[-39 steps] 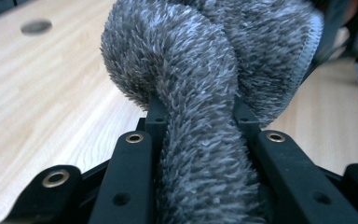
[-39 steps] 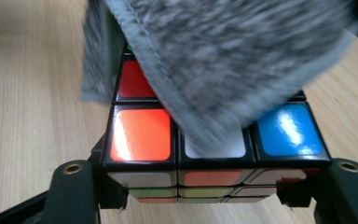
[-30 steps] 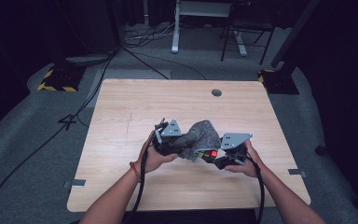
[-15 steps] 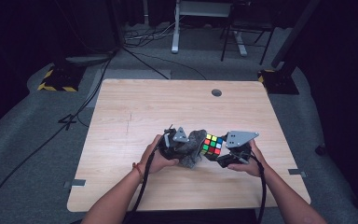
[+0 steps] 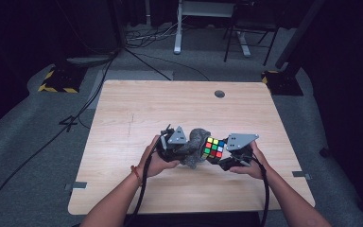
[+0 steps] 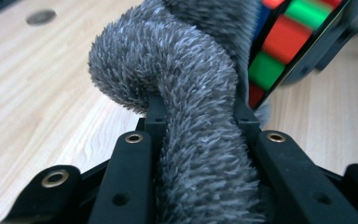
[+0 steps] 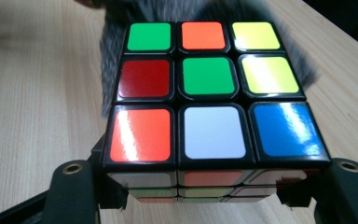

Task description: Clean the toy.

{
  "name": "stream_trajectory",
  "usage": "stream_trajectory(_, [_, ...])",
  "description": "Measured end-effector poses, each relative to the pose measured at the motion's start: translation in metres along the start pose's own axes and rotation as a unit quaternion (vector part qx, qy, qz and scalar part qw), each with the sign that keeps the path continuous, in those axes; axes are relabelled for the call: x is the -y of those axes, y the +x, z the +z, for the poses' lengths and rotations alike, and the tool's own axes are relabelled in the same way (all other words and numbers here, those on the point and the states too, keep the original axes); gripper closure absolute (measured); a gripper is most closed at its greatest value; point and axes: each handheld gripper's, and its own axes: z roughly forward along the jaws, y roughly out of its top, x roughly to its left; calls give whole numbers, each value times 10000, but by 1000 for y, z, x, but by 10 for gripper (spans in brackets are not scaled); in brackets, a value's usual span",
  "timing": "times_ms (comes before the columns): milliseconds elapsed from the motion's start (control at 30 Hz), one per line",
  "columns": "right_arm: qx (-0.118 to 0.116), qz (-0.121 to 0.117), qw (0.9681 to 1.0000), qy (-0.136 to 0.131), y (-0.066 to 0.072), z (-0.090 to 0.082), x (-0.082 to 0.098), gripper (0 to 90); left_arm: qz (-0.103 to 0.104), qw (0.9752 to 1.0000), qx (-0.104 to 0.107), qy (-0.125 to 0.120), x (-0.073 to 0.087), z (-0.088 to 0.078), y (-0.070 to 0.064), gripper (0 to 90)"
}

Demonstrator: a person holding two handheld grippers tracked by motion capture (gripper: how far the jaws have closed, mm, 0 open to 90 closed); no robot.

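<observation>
Cloth [image 5: 194, 147] pulled off cube [image 5: 213, 147] | cloth lengthwise in left claw [image 5: 185, 150] | right claw [image 5: 220, 160] grips cube

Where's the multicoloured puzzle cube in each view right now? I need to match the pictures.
High view: the multicoloured puzzle cube sits right of centre, beside the fuzzy grey cloth.
Left gripper view: cube at the upper right edge, behind the cloth.
Right gripper view: cube centre, close up.
Shared landmark: the cloth.
</observation>
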Motion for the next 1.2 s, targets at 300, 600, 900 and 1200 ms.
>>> stream_trajectory(300, [23,-50,10000,-60,1,-1,-1,338,-136,9993,-162,314,10,13,5,685])
stream_trajectory(600, [-62,-68,9997,-228,3,-2,-4,338,-159,9980,366,490,14,39,-5,682])
stream_trajectory(900, [-113,-35,9996,-266,1,-3,0,336,-420,9966,700,125,16,34,-1,682])
stream_trajectory(1200, [-70,-152,9997,178,0,0,-1,334,-343,9975,594,144,14,31,-1,684])
